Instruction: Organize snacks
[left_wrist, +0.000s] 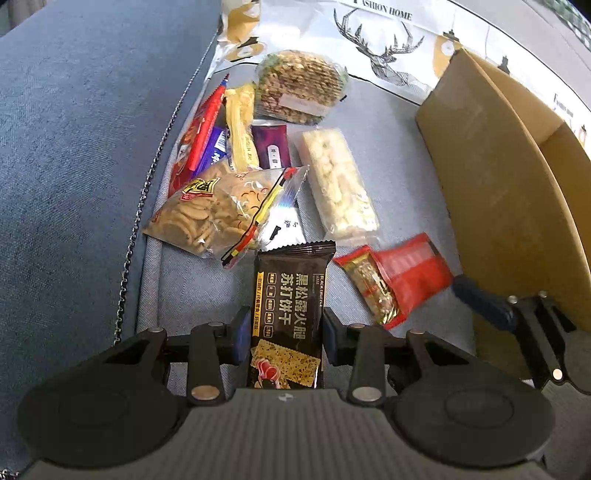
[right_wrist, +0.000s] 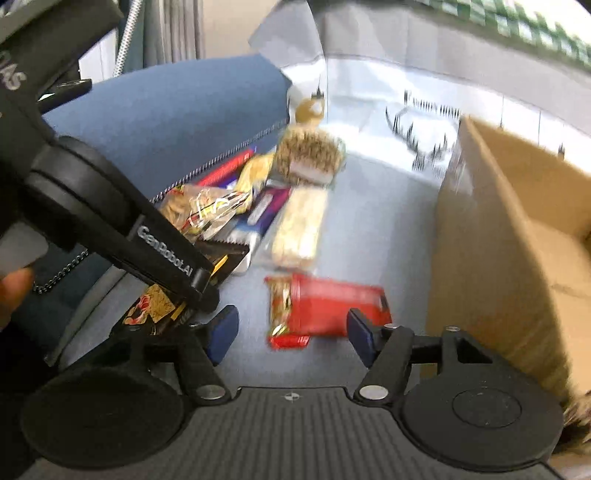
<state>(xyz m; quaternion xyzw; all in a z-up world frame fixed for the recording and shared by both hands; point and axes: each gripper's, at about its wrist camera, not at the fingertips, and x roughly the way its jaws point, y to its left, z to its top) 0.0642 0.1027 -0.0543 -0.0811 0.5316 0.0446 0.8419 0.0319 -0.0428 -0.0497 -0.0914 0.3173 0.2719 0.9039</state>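
Observation:
My left gripper (left_wrist: 286, 332) is shut on a black cracker packet (left_wrist: 291, 295) and holds it upright over the grey sofa seat; the packet also shows in the right wrist view (right_wrist: 155, 302). My right gripper (right_wrist: 291, 328) is open, its fingers either side of a red snack packet (right_wrist: 325, 306) lying on the seat, also seen in the left wrist view (left_wrist: 399, 280). A pile of snacks lies beyond: a biscuit bag (left_wrist: 210, 214), a pale rice bar (left_wrist: 338, 184), a round nut cake (left_wrist: 299, 85), and red, yellow and purple packets.
An open cardboard box (left_wrist: 498, 192) stands at the right, also in the right wrist view (right_wrist: 509, 240). A blue cushion (left_wrist: 81, 147) with a chain trim borders the left. A printed white cloth (left_wrist: 388, 40) lies at the back.

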